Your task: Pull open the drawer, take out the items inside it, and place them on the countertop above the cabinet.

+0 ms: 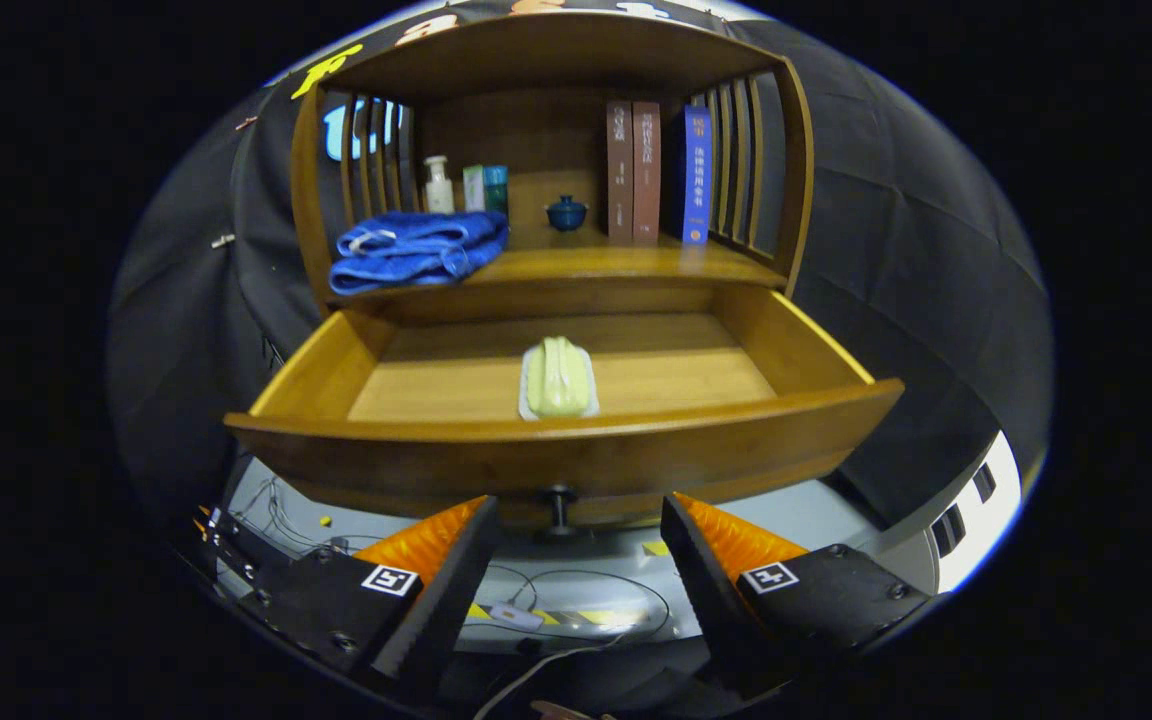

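The gripper stands open, fingers either side of the small dark knob. Beyond, in the open wooden drawer, lies a pale green, soft-looking zipped pouch: probably light and squashy, best pinched across its middle.

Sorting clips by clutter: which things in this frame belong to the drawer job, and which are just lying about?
Belongs to the job:
- drawer, pulled open
- drawer knob
- green pouch inside the drawer
- countertop
- gripper, fingers open at the knob

Just lying about:
- blue towel
- bottle
- blue lidded bowl
- books
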### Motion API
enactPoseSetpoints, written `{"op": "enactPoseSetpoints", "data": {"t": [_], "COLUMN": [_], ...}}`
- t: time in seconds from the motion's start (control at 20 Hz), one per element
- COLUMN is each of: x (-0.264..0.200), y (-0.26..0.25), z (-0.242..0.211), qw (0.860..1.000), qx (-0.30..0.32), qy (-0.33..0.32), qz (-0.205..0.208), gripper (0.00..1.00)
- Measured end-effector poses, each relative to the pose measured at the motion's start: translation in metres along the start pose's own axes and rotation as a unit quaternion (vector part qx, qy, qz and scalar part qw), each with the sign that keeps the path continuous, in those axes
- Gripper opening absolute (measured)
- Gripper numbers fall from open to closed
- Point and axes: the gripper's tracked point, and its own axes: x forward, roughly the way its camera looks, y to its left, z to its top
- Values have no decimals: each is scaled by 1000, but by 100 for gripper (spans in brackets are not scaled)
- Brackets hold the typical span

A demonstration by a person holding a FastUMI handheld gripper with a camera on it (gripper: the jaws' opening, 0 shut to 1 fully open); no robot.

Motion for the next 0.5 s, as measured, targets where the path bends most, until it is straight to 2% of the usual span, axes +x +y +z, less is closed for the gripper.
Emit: {"op": "enactPoseSetpoints", "data": {"t": [0.15,0.25,0.35,0.5], "x": [-3,14,41,88], "y": [10,12,14,24], "z": [54,88,105,110], "qw": [999,998,998,999], "qx": [13,13,3,-3], "qy": [-42,-61,-48,6], "qz": [25,28,27,40], "gripper": [100,100,100,100]}}
